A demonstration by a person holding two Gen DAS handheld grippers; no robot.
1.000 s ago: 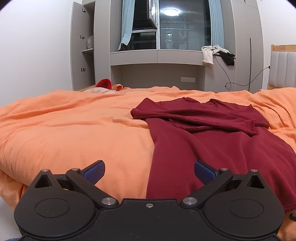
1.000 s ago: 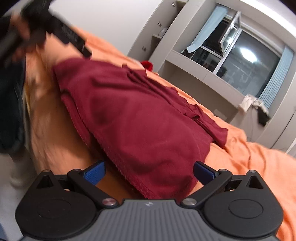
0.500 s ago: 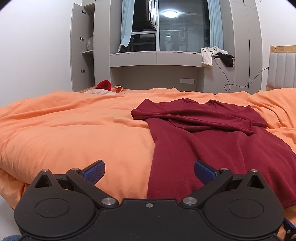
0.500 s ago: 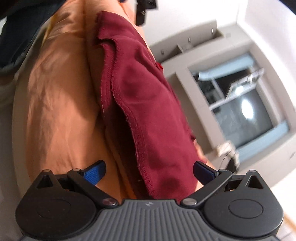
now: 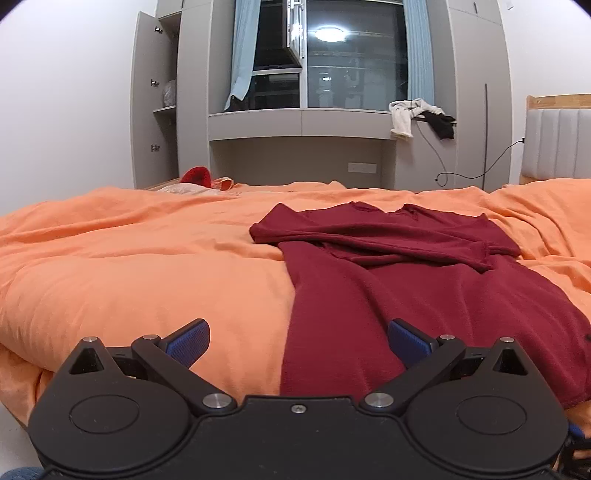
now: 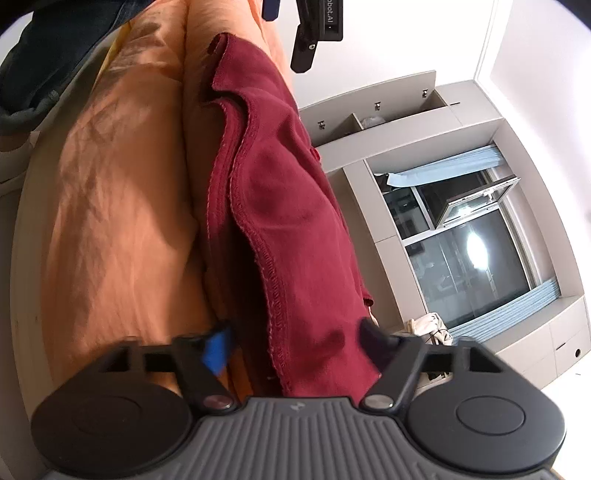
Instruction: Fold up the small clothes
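Garment: the dark red shirt (image 5: pixel 424 295) lies spread on the orange duvet (image 5: pixel 129 277) of the bed, sleeves crossed over the chest, hem hanging at the near edge.
Left gripper (image 5: pixel 298 338): fingers spread wide, holding nothing; it points at the left bottom corner, probably to take it for the next fold.
Right gripper (image 6: pixel 295 341): rolled sideways, its fingers stand on both sides of the hem (image 6: pixel 266 266) with the cloth between them. They look blurred, so I cannot tell if they already pinch.
Left view only: the whole shirt layout and the folded sleeves.
Right view only: the double stitched hem edge from close, and the other gripper (image 6: pixel 317 29) above the bed.
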